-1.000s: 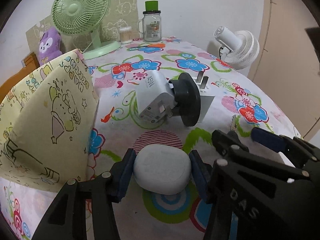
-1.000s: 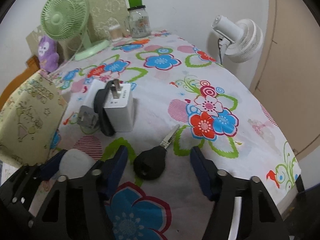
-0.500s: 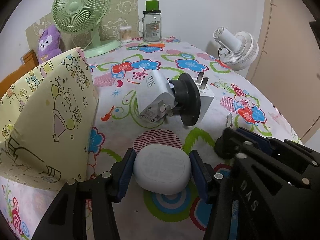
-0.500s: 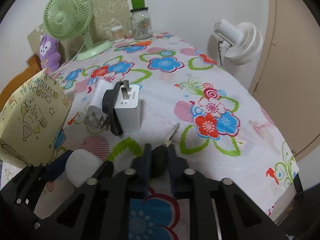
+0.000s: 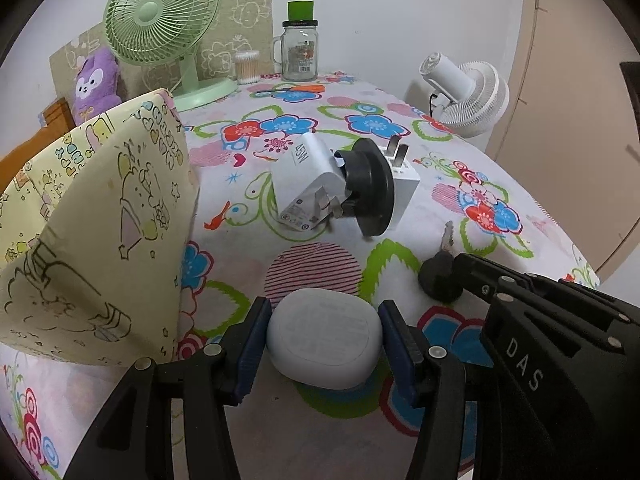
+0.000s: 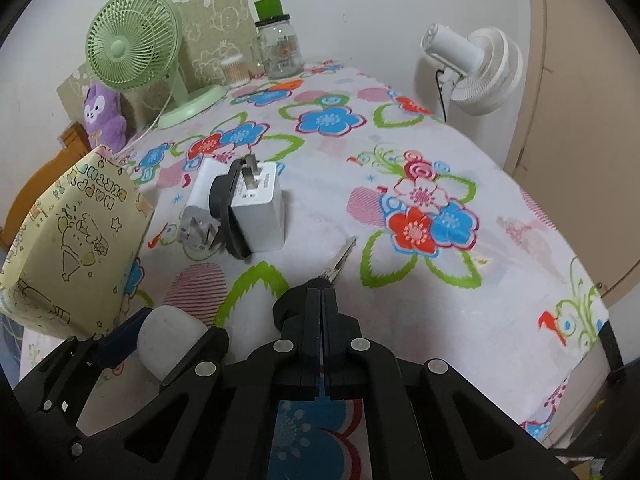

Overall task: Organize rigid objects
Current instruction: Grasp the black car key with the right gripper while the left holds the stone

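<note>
Key (image 6: 338, 261) with a black plastic head lies near the front of the desk (image 6: 400, 200), its metal blade pointing away toward the far right; the right tool (image 6: 321, 294) is clenched on that head, its jaws drawn together with almost no gap left. It looks light, stiff and thin, so the broad flat head is the sensible place to hold; the blade is narrow and smooth and would likely slip.

Just to the left, the left tool (image 5: 322, 338) brackets a white rounded case (image 5: 324, 338), a blue pad on each side. The pads appear to touch its sides, though I cannot tell how firmly they press. The case seems a smooth, hard shell, probably light and a little slippery, best taken across its wider flanks as now.

Farther back stand two white chargers (image 5: 308, 184) with a black disc (image 5: 370, 188) wedged between them: blocky, rigid, easy to pinch on flat faces. A yellow patterned gift bag (image 5: 92, 224) stands open at the left, a likely place to put things.
</note>
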A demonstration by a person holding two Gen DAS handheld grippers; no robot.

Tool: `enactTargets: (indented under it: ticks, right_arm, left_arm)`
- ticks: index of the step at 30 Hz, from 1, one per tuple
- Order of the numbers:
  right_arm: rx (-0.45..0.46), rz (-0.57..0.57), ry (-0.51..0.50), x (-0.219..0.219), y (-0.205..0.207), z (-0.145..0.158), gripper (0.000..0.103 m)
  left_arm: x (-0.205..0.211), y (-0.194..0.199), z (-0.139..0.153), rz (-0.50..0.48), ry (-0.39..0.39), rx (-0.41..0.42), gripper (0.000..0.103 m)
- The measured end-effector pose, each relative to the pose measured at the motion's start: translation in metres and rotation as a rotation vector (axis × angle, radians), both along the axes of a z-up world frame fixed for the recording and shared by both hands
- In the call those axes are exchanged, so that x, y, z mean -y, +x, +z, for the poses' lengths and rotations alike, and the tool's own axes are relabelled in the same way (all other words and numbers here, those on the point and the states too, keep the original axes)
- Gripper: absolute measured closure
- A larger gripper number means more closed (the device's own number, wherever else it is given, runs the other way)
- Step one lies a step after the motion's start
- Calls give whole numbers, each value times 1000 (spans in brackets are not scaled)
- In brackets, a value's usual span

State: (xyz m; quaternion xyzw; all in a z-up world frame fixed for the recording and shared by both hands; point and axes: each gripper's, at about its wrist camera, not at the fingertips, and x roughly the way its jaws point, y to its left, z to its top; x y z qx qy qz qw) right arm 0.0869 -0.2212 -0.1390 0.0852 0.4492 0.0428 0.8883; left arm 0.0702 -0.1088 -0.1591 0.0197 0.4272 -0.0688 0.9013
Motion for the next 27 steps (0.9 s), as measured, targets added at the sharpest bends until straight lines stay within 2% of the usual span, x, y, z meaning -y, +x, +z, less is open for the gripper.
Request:
enactTargets:
  ticks: [15, 17, 18, 19, 20, 21, 23, 27]
  right_arm:
    - [-12, 14, -78, -18, 5, 1, 97]
    - [-13, 1, -102, -19, 5, 1, 85]
    - [-14, -5, -107, -19, 5, 1, 65]
    - [-13, -5, -98, -18, 5, 1, 39]
    - [1, -7, -83, -18, 3, 3, 31]
    - [25, -15, -83, -18, 0, 4, 27]
    - [34, -23, -118, -22, 1, 5, 27]
    - [-19, -13, -142, -28, 9, -6, 27]
  left_arm:
    - [-19, -1, -1, 2, -1, -9, 46]
    - [-20, -1, -1, -1, -5, -9, 46]
    - [-21, -1, -1, -2, -6, -8, 46]
    - [-22, -1, -1, -4, -8, -10, 46]
    - [-22, -1, -1, -4, -11, -10, 46]
    - [-23, -1, -1, -4, -12, -10, 46]
    - [-23, 0, -1, -6, -14, -9, 46]
    - [-25, 0, -1, -9, -17, -18, 46]
